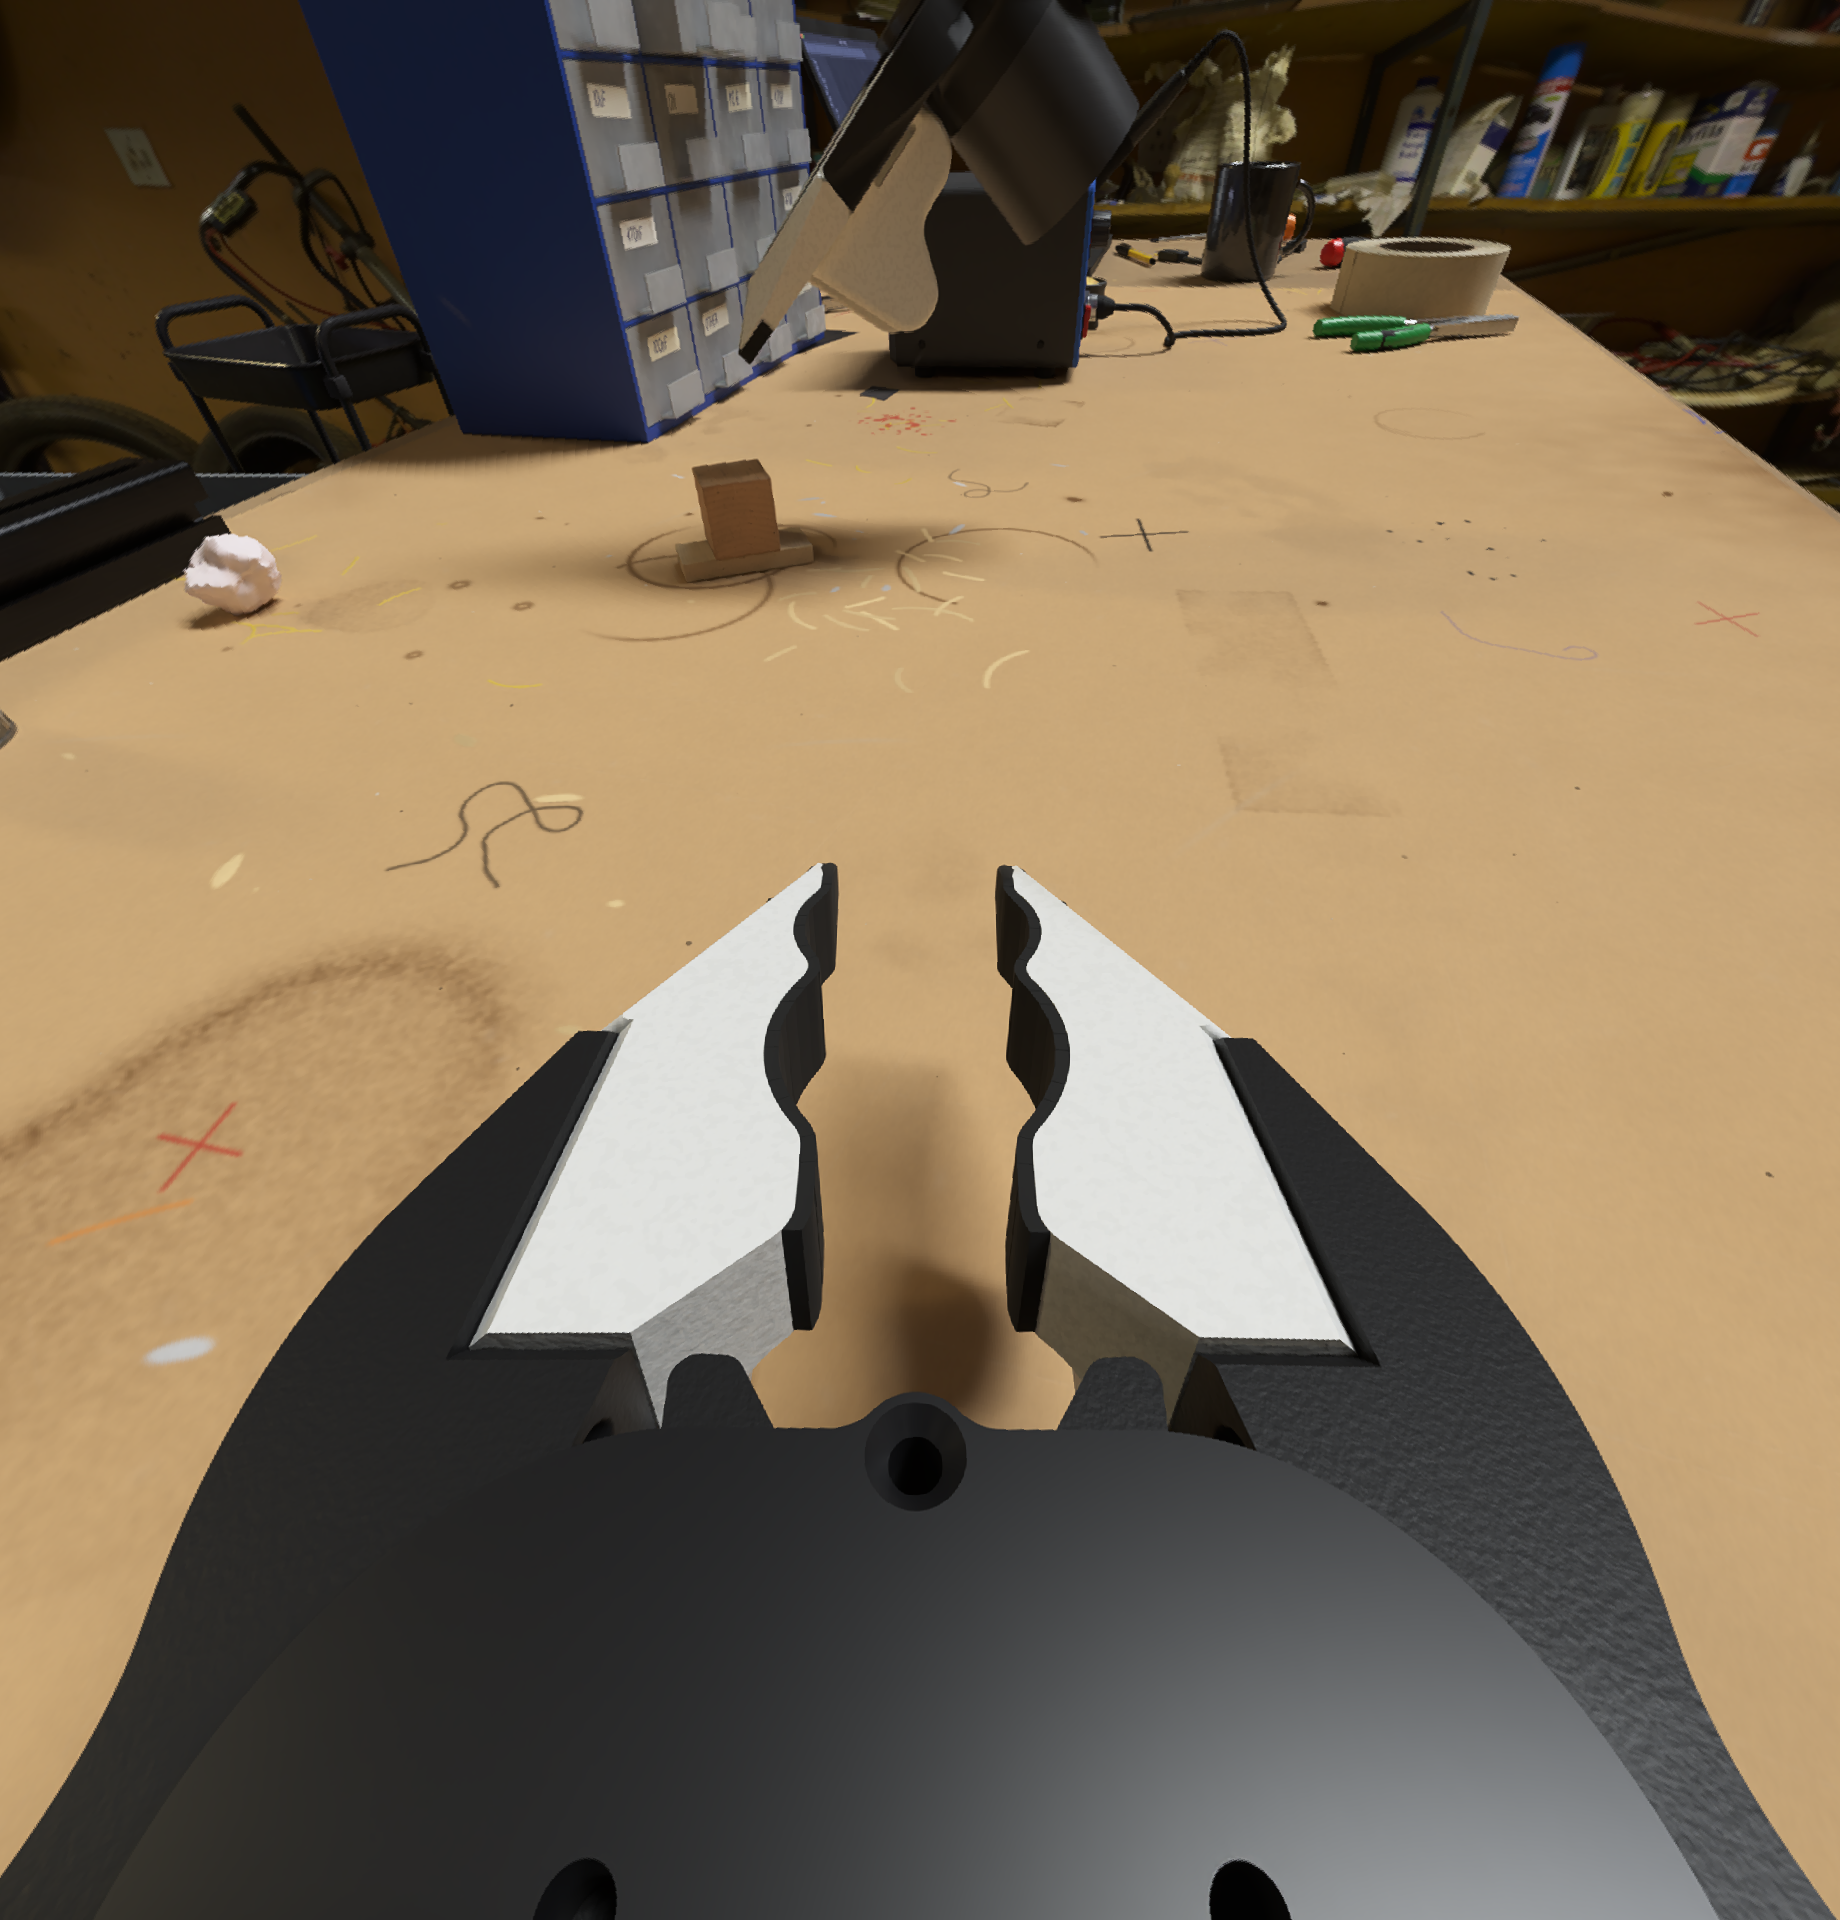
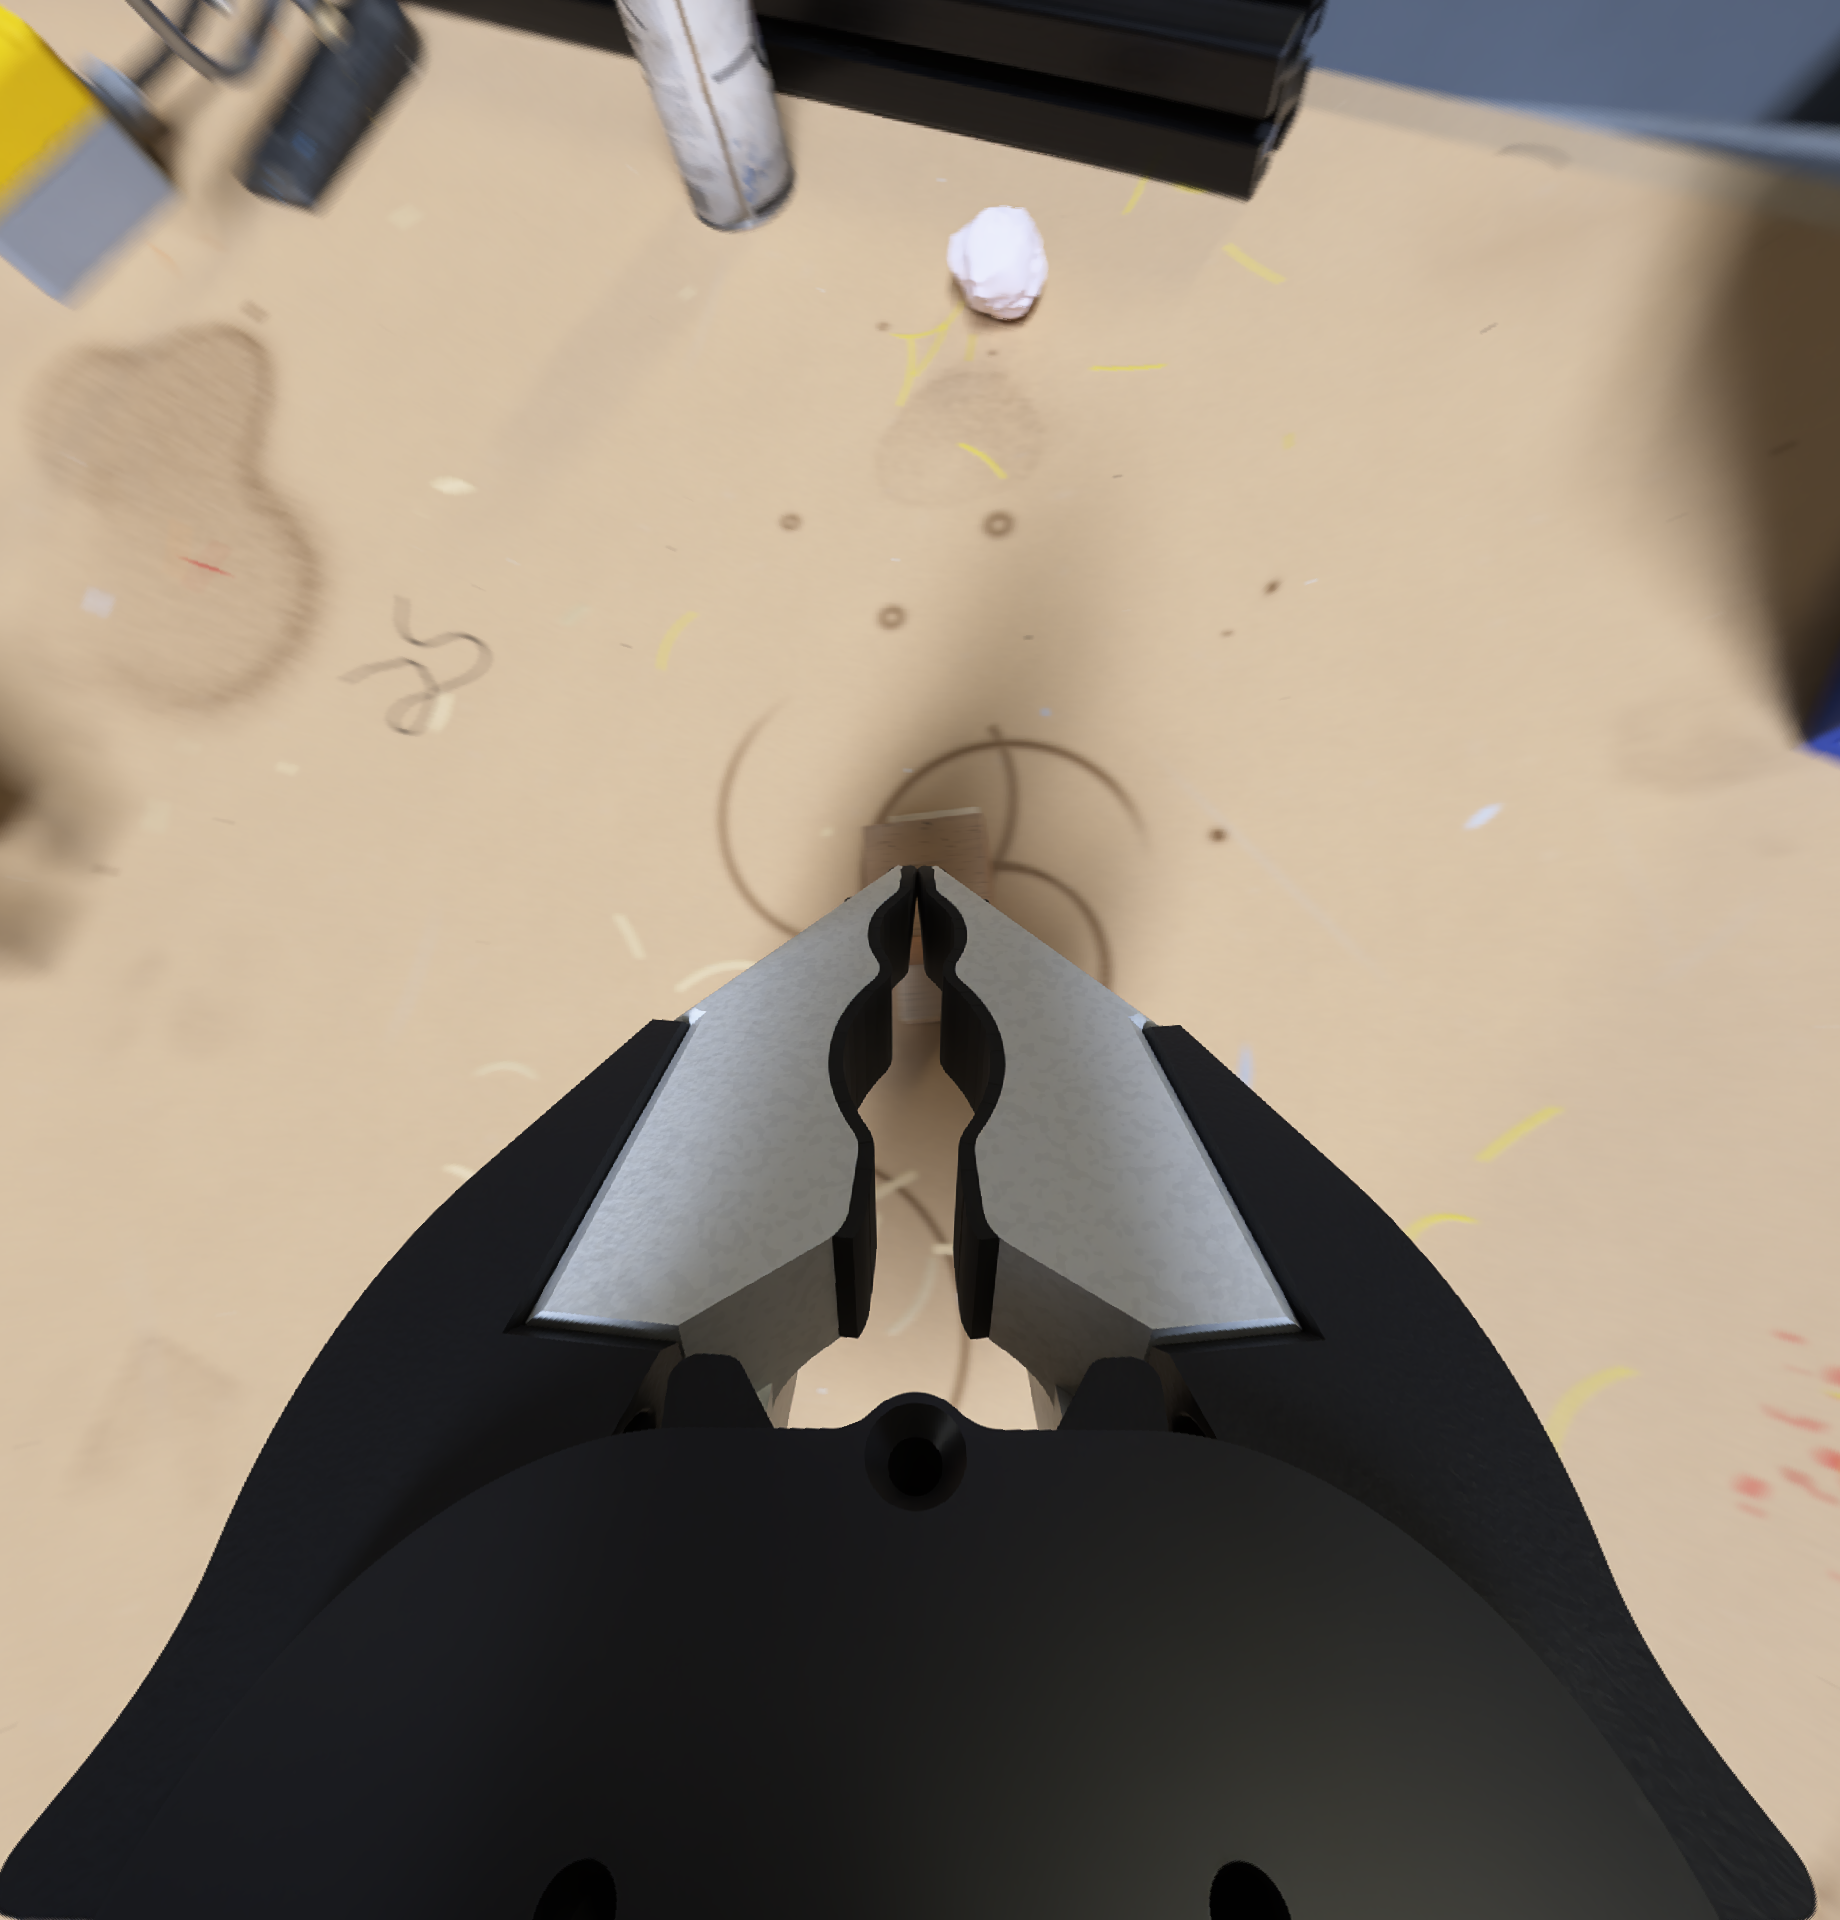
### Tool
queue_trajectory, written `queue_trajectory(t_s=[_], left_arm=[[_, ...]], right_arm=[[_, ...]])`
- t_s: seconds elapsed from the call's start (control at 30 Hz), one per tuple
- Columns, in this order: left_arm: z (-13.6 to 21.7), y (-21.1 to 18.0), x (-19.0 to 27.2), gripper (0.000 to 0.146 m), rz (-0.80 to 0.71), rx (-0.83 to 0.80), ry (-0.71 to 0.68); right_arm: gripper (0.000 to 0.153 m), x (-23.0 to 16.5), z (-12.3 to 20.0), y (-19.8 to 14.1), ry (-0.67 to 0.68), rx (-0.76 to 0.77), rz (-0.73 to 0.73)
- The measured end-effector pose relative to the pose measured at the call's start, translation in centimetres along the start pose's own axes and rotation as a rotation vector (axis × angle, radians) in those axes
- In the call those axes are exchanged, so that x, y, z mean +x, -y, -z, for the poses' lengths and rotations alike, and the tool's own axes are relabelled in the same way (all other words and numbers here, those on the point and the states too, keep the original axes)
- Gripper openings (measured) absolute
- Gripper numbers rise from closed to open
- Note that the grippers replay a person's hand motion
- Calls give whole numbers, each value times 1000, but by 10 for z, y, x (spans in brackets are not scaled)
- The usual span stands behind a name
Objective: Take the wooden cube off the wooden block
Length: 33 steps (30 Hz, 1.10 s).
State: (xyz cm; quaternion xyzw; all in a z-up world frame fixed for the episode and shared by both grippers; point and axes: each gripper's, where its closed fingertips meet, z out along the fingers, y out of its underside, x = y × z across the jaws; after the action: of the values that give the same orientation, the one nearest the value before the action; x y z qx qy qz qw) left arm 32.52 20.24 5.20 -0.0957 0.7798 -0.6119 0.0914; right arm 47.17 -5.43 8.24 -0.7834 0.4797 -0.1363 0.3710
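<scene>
A small wooden cube (image 1: pixel 734 507) stands on a flat, pale wooden block (image 1: pixel 747 562) on the tan workbench, far ahead of my left gripper (image 1: pixel 916 875). The left gripper is open and empty, low over the bench. My right gripper (image 2: pixel 916 875) is shut and empty. It points steeply down, and its tips cover part of the cube's top (image 2: pixel 926 840). A pale strip of the block (image 2: pixel 918 1003) shows between its fingers. In the left wrist view the right gripper (image 1: pixel 755 338) hangs above and behind the cube, apart from it.
A white crumpled ball (image 1: pixel 232 571) lies left of the cube and also shows in the right wrist view (image 2: pixel 997 260). A blue drawer cabinet (image 1: pixel 583 208), a black device (image 1: pixel 989 291), a mug (image 1: pixel 1254 218), a tape roll (image 1: pixel 1420 272) and green pliers (image 1: pixel 1404 330) stand at the back.
</scene>
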Motion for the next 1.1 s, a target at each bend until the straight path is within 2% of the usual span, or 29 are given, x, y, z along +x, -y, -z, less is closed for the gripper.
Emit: queue_trajectory(t_s=[0.07,0.23,0.33,0.53,0.67,0.73,0.8,0.83,0.97,1.1], left_arm=[[0,1,1,30,-8,1,-1],[-1,0,1,30,-22,-6,5],[-1,-1,2,30,-20,-10,2],[-3,-2,4,30,-20,-15,-7],[-2,-2,2,30,-18,-15,-2],[-2,-2,2,30,-16,-14,-3],[-2,-2,2,29,-17,-13,-3],[-1,-1,1,29,-19,-12,-2],[-1,-1,0,29,-14,-7,-1],[-1,-1,2,29,-16,-7,-6]], right_arm=[[0,-4,-1,0,84,11,-84],[6,6,-2,-11,-6,-38,-70],[17,15,0,-17,-83,-55,-53],[45,6,-19,-26,-62,-121,-1],[48,4,-37,-26,-67,-185,153],[47,3,-46,-28,-27,-216,123],[33,3,-50,-31,13,-246,85],[33,3,-50,-30,16,-241,79],[33,-10,-33,-15,48,-103,119],[33,-61,9,7,165,171,268]])
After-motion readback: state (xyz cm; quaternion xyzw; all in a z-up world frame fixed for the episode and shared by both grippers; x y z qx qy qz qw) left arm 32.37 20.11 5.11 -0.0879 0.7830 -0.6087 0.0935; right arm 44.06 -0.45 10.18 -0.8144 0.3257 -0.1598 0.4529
